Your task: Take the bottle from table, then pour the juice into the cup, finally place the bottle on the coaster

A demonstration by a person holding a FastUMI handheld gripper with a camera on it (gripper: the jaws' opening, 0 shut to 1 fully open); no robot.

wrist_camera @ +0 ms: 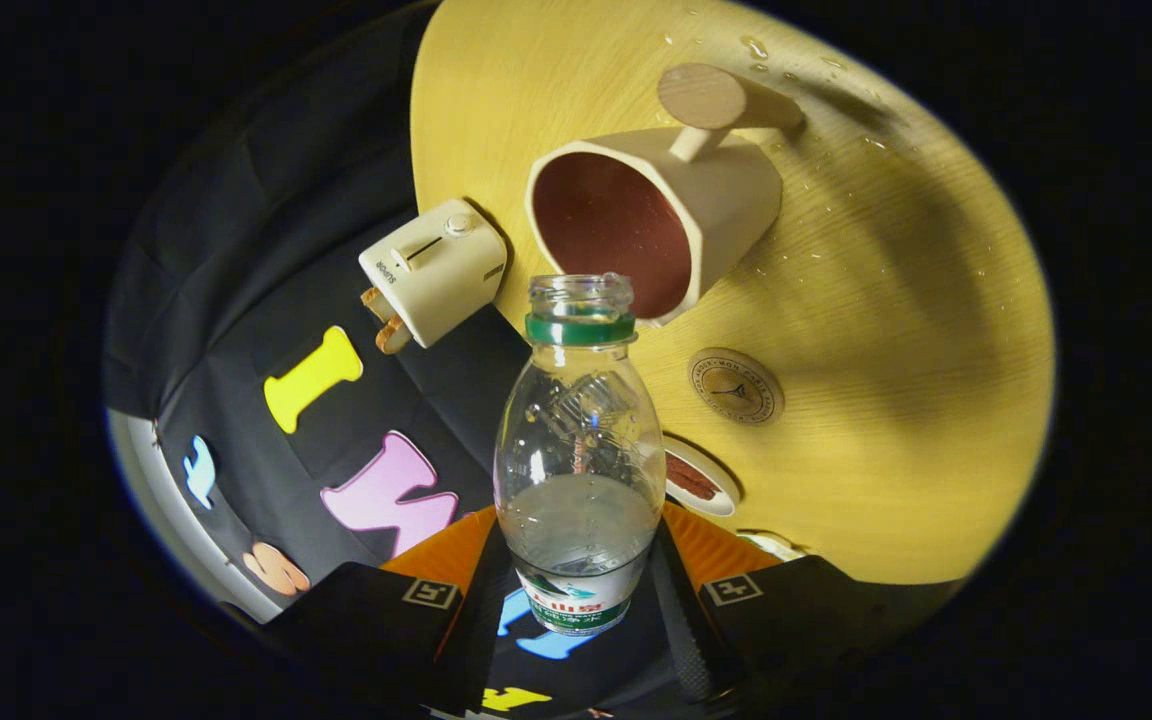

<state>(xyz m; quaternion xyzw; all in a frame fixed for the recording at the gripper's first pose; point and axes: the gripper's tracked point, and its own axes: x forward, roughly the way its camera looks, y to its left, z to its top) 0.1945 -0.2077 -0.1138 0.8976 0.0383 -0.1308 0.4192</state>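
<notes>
The tool held the uncapped bottle between both fingers, its mouth just short of the cup. Pale wooden tabletop carried water droplets near the cup, a round coaster beside the bottle, and a toy toaster at its edge.

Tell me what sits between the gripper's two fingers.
In the gripper view, the open bottle, part full, sits between the fingers, both pressing it; its mouth nears the cup.
</notes>
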